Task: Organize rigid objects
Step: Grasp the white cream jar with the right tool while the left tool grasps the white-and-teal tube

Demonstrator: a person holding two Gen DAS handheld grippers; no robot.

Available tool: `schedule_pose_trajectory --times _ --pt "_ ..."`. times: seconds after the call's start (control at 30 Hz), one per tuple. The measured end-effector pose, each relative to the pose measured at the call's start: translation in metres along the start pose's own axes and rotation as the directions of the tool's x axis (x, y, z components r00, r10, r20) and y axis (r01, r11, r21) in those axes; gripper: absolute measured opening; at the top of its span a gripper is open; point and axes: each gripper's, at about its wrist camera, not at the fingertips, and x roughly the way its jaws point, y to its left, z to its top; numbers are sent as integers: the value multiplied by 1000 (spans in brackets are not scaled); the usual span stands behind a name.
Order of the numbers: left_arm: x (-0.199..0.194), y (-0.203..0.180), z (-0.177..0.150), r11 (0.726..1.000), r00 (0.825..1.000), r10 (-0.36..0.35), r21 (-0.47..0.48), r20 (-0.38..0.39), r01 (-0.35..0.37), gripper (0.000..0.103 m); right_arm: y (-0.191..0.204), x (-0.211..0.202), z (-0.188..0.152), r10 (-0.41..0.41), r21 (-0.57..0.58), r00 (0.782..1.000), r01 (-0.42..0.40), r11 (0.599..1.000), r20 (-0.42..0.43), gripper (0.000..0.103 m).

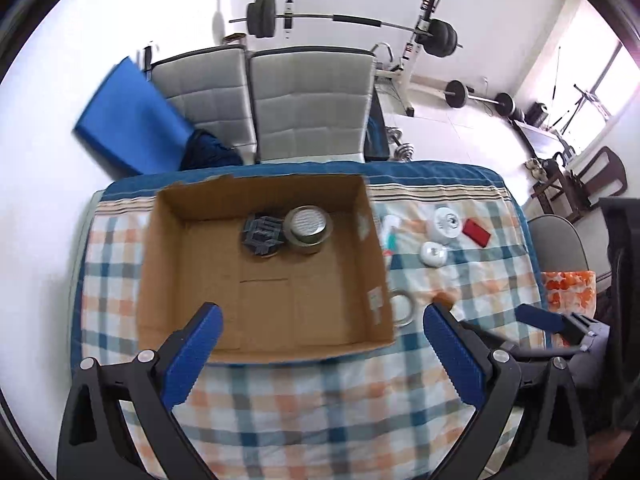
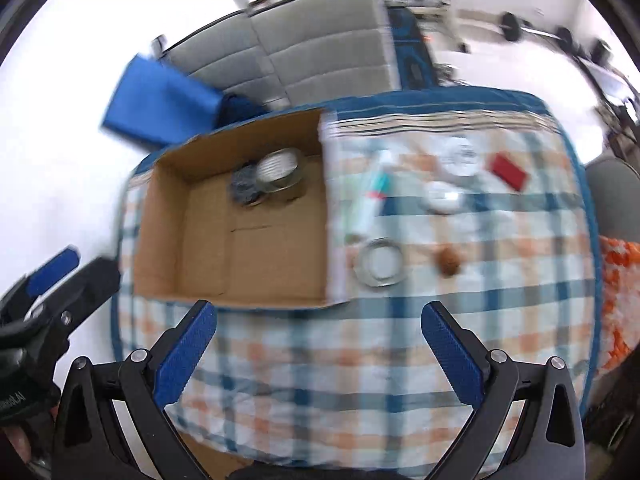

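While two items already sit in the box point(image 1: 264, 264), a tape ring point(image 2: 379, 262) lies flat on the checked tabletop point(image 2: 320, 360) just beside the box's right wall, ahead and slightly right of centre between the right hand-held gripper point(image 2: 318, 328) fingers, with no long axis to align to. Beyond the ring a tube point(image 2: 370, 200) lies with its long axis running away from the camera, tilted a little right, close along the same wall. A brown lump point(image 2: 449, 262) rests to the ring's right; two white round tubs point(image 2: 460, 156) point(image 2: 442, 198) and a red block point(image 2: 508, 172) lie farther off toward the far right corner. Both hand-held grippers hang with fingers spread wide and nothing between them. The left hand-held gripper point(image 1: 322, 330) hovers over the box's near wall, where a can point(image 1: 308, 226) and a dark piece point(image 1: 262, 236) touch at the far side. By position, the right hand looks nearer every loose item, the ring likeliest first; its reach would go forward and slightly right
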Motion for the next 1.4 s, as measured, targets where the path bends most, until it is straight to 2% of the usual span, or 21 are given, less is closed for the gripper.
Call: schedule_pose_trajectory --times 0.1,0.17,0.23,0.37,0.47,0.6,0.7,0.73,0.8,0.83,0.93,1.03,1.1,1.17,1.2,1.27,1.4 --pt "27 -32 18 999 999 39 21 -7 -39 103 -56 7 25 -35 83 999 36 996 -9 103" --pt "52 -52 34 998 998 55 37 -30 -54 103 -88 17 44 -26 131 1000 28 991 -17 103" --pt "78 -71 51 996 996 67 63 -55 -64 103 -115 30 62 -29 164 999 34 986 -31 103" --pt "131 -100 80 983 984 135 140 -116 -118 103 -157 74 101 -20 211 998 33 977 -65 103" --pt "166 -114 96 964 968 213 190 -132 -186 103 -175 116 129 -11 232 994 36 972 -107 97" --pt "206 -122 110 935 941 304 238 -148 -265 103 -183 172 158 24 251 985 21 968 -173 94" --pt "225 -120 114 930 930 325 237 -172 -281 103 -179 207 171 53 250 977 1 968 -209 92" --pt "230 -120 115 930 928 327 237 -180 -282 103 -179 219 174 55 253 973 3 968 -224 91" --pt "240 -121 116 928 923 331 242 -197 -282 103 -177 239 178 37 241 964 29 970 -264 76" --pt "244 -123 117 929 921 330 246 -206 -277 103 -177 244 178 21 227 963 42 973 -268 73" --pt "250 -127 117 930 921 319 263 -224 -258 103 -179 241 176 32 214 959 30 976 -282 73" --pt "248 -138 114 944 939 245 281 -242 -174 103 -192 223 165 25 191 957 32 981 -288 73" --pt "251 -147 112 945 942 197 309 -272 -108 102 -204 205 152 10 179 960 42 983 -281 72" --pt "260 -158 109 933 936 188 351 -297 -76 93 -218 192 138 11 186 960 43 982 -281 72" --pt "267 -162 107 929 930 190 364 -314 -67 90 -225 187 131 10 192 960 46 980 -280 72" --pt "289 -166 103 920 904 210 387 -372 -54 90 -234 179 120 -1 198 960 59 978 -281 72" --pt "335 -167 91 898 834 290 434 -470 -68 90 -251 177 102 -26 210 958 89 974 -285 71"
